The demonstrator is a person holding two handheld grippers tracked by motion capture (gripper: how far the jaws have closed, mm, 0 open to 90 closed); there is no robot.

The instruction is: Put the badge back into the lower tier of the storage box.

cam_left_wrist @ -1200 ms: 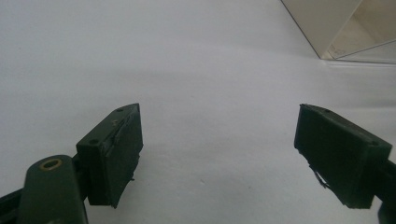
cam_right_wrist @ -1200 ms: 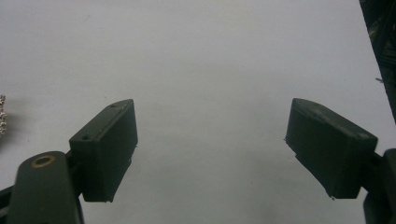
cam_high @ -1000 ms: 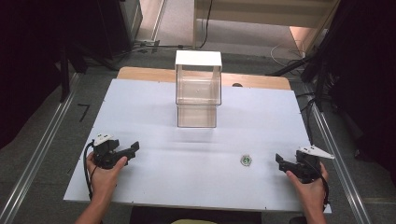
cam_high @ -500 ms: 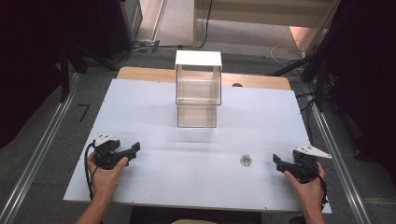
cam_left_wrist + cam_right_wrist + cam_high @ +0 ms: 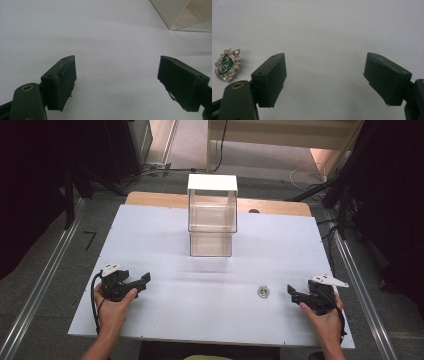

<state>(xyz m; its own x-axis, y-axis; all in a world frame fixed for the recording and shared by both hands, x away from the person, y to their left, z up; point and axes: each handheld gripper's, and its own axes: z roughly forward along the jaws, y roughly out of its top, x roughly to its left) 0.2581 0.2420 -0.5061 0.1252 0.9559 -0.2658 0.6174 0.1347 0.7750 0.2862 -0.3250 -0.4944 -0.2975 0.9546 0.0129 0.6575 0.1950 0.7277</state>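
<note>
White tabletop [image 5: 210,285], dark curtains around. At left, the left gripper [image 5: 137,283] rests low, jaws wide apart, empty. Mid-table stands a clear box [image 5: 211,217]. A green brooch [image 5: 263,292] lies just beside the right gripper [image 5: 295,295], jaws also apart; nothing is started yet, and grasping it likely comes next.

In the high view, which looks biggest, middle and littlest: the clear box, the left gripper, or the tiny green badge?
1. clear box
2. left gripper
3. green badge
</note>
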